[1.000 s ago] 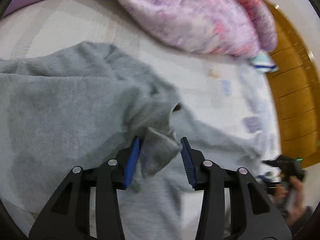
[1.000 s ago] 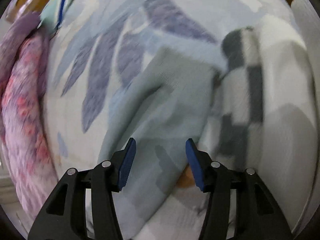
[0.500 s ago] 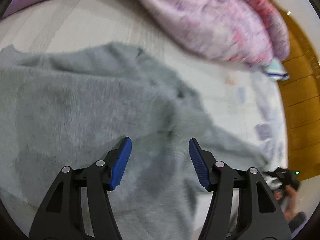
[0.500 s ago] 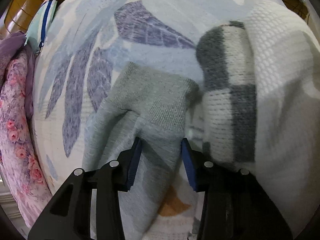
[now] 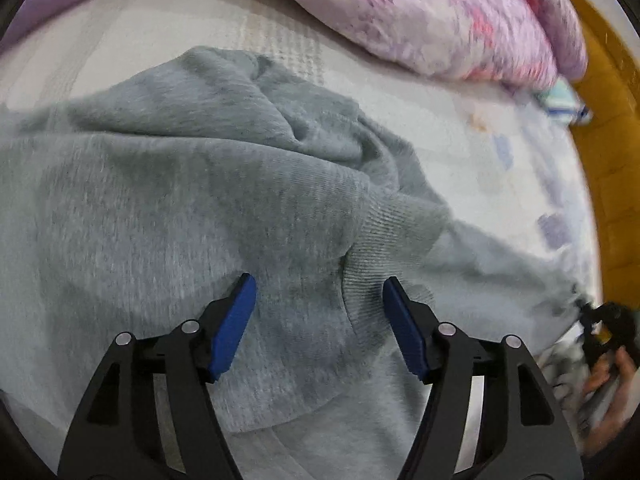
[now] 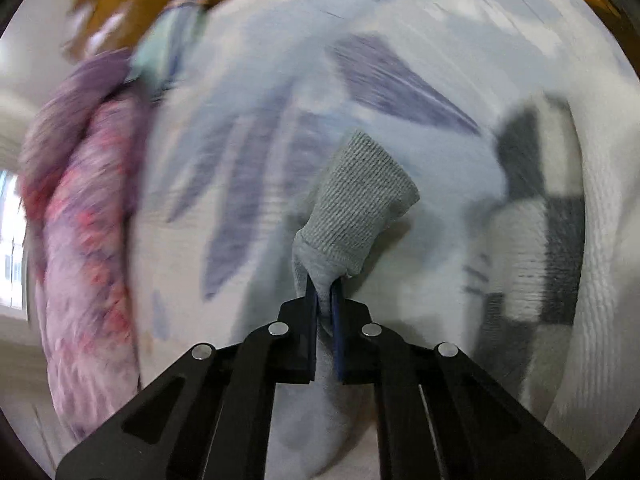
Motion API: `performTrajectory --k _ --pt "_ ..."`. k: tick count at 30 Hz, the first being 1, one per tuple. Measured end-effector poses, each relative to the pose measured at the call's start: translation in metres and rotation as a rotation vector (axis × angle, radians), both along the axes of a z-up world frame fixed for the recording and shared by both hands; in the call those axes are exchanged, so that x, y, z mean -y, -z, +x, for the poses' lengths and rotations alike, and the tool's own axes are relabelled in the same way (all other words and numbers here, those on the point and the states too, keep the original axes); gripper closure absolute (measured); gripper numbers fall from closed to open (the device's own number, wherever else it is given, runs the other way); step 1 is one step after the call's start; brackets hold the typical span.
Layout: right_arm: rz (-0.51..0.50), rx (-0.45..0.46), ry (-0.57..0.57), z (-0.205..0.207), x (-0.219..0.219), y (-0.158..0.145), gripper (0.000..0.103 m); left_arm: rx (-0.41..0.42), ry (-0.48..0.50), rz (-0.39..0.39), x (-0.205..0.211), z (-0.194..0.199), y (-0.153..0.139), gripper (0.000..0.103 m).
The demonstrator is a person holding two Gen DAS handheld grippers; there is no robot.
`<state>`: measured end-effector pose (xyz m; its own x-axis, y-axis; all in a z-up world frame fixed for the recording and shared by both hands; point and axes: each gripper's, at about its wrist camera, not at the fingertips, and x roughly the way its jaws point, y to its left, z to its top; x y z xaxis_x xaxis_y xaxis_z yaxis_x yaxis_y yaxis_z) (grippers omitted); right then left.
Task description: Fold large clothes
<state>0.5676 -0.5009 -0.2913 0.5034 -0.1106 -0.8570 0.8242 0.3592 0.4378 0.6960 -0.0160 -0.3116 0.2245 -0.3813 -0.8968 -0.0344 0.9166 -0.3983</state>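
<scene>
Sweater cuff in right hand-held gripper

We are seeing each gripper showing black skeletal arms, blue finger pads, and silver screws.

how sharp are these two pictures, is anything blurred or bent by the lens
Right wrist view: heavy motion blur over the leaf-print bedsheet and the pink floral quilt; only the right gripper and the ribbed sleeve cuff it pinches stay crisp. Left wrist view: milder blur, the grey sweater readable, the left gripper sharp. Both show fisheye bending and dark corners.
</scene>
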Motion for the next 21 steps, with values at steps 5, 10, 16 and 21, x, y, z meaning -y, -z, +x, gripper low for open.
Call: performTrajectory --k 5,10,16,21 --pt "-0.131 0.139 -0.223 0.018 -0.056 -0.065 0.097 -0.017 -0.079 -0.113 -0.038 -0.012 -0.016 0.037" --pt "-0.154 0.281 -0.415 0.045 -0.134 -0.112 0.097 0.02 -0.149 -0.094 -0.089 -0.031 -0.04 0.037" --pt "-0.044 0.414 -0.641 0.077 -0.26 -0.129 0.097 0.041 -0.277 -0.041 -0.179 -0.048 -0.055 0.037" --pt "0.031 0.427 -0.818 0.09 -0.374 -0.113 0.097 0.042 -0.334 0.016 -0.241 -0.067 -0.06 0.037"
